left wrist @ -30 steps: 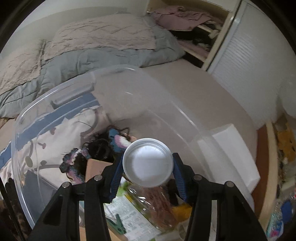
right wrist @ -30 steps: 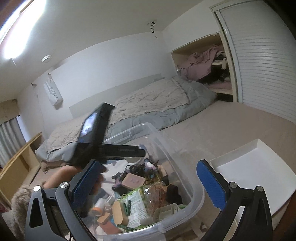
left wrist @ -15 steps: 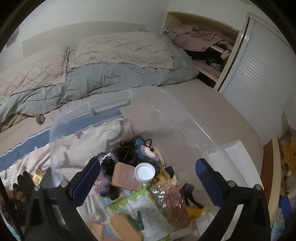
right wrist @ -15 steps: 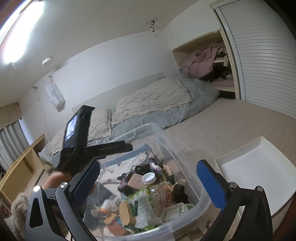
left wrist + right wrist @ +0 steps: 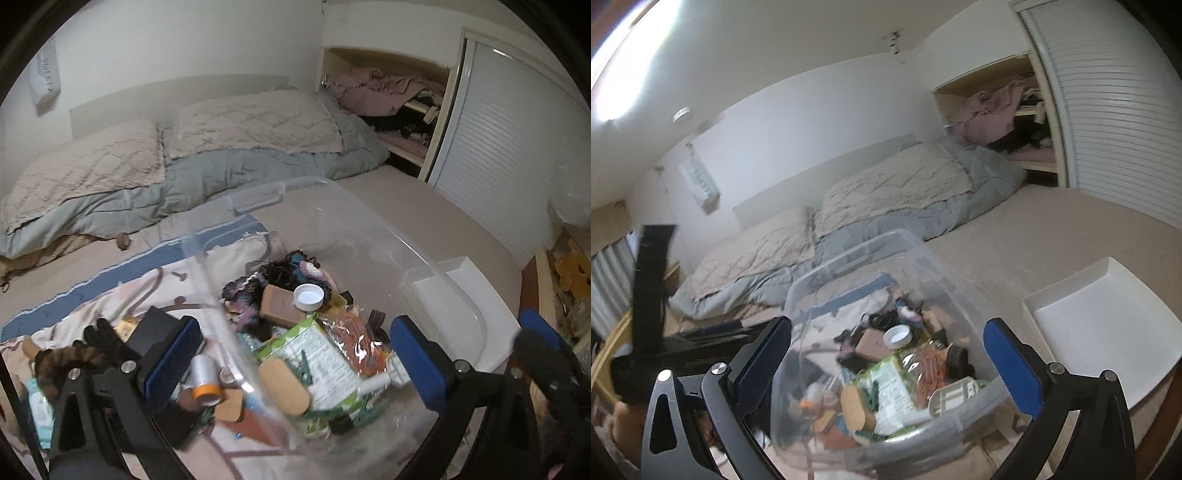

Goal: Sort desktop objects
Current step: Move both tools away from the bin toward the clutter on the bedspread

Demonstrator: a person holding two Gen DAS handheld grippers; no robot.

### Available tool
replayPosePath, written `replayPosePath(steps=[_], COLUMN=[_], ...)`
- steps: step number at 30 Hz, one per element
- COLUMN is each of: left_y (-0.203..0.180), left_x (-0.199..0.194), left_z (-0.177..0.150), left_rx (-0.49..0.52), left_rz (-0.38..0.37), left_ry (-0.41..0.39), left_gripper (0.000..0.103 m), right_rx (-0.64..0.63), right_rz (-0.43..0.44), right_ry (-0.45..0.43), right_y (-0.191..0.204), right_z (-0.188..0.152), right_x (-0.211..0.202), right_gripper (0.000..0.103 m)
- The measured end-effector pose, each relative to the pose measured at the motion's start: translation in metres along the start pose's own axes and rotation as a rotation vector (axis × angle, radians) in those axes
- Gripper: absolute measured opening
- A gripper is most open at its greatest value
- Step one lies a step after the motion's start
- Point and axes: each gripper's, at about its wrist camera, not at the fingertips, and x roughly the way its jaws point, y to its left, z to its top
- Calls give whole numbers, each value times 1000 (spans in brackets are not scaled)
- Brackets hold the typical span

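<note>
left wrist view: the left gripper (image 5: 295,360) sits nearest, blue pads spread wide with nothing between them, one pad on each side of the clear plastic bin (image 5: 369,236). the bin's near wall cuts across the frame as a blurred edge. inside the bin, closest in, lie a tan oval pad (image 5: 284,386), a green-and-white printed packet (image 5: 321,358) with a green clip on it, and a crinkly clear bag of orange bits (image 5: 354,339). a little farther in, a white jar lid (image 5: 309,297) rests open side up against a brown rectangular block (image 5: 282,306), on a heap of dark crocheted pieces (image 5: 273,277). outside the bin, to the left, a small clear bottle with an orange cap (image 5: 205,380) and a black box (image 5: 159,332) lie on a patterned cloth with a blue stripe (image 5: 147,258). right wrist view: the right gripper (image 5: 886,363) is also spread wide and empty, framing the same bin (image 5: 849,254); the lid (image 5: 897,335) shows near the bin's middle. a white tray (image 5: 1108,325) sits just beside the bin on the right, on the beige sheet (image 5: 1052,236). at left the other gripper's black body (image 5: 650,288) stands well clear of the bin. beyond lie the grey duvet (image 5: 258,170), two beige quilted pillows (image 5: 255,122), and at the back an open closet (image 5: 399,107) of pink clothes beside a white slatted door (image 5: 509,140).
</note>
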Motion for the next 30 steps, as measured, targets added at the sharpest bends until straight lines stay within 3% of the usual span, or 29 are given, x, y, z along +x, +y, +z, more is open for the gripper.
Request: replayPosePath(steps=[12,30], left_y=[22,63], left_x=[-109,-233], left_z=[-46,-148], left_rx=[11,-127], left_rz=[115,297], left_ry=[-133,-228], left_gripper=[103,103], right_rx=[-35,-227], right_rz=[26,140], right_ry=[7,15], right_y=[25,111], right_z=[-6,-51], right_x=[-29,-107], right_gripper=[103,103])
